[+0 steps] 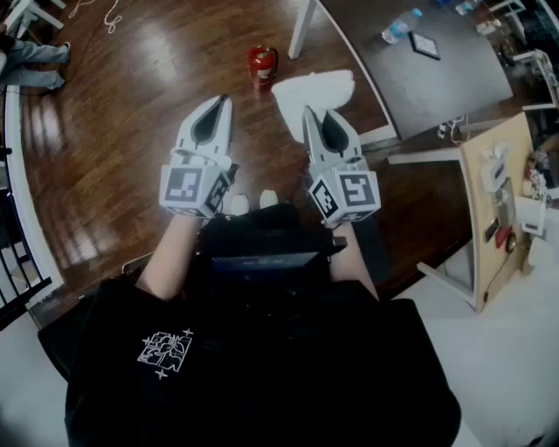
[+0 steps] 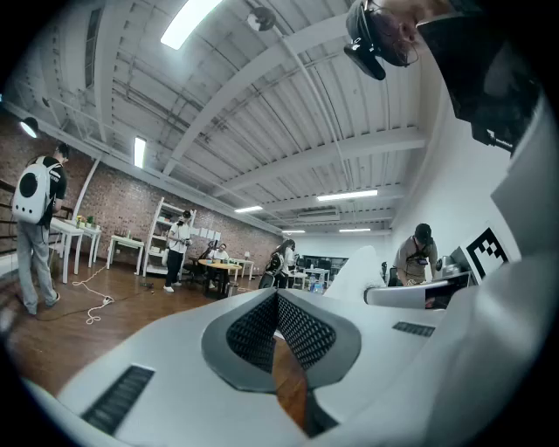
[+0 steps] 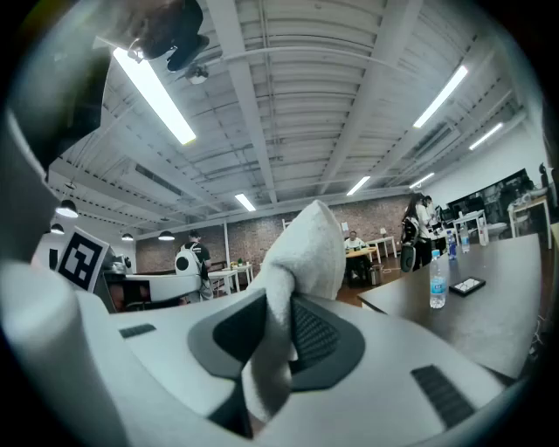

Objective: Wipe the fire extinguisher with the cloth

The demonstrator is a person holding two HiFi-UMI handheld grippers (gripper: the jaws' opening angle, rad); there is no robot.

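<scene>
**Handling Notes: Cloth in Grasp, Extinguisher on the Floor**

**Tool state.** The right tool (image 1: 316,115) is clenched on the white cloth (image 1: 313,90). In the right gripper view a fold of the cloth is pinched between the pads and the rest stands free beyond the tips. The left tool (image 1: 216,103) is closed at the tips with nothing between them.

**Cloth.** It looks soft, light and limp. It should drape and bunch under pressure, so wiping with the free portion past the tips is likely to work best. The present pinch near one edge looks adequate.

**Fire extinguisher.** The red fire extinguisher (image 1: 260,65) stands upright on the wooden floor (image 1: 131,131), well ahead of both tools. It is probably a rigid, smooth, fairly heavy cylinder that may tip if pushed high up. The left tool can steady it at the neck or handle.

**Surroundings.**
- A white table leg (image 1: 300,29) stands just beside the extinguisher and limits access from the right.
- The dark table (image 1: 437,87) carries a water bottle (image 1: 399,27) and a flat dark device (image 1: 425,44).
- A cord (image 1: 112,16) lies near the floor's far edge.
- A seated person (image 1: 31,61) is at the floor's far left edge, well apart.
</scene>
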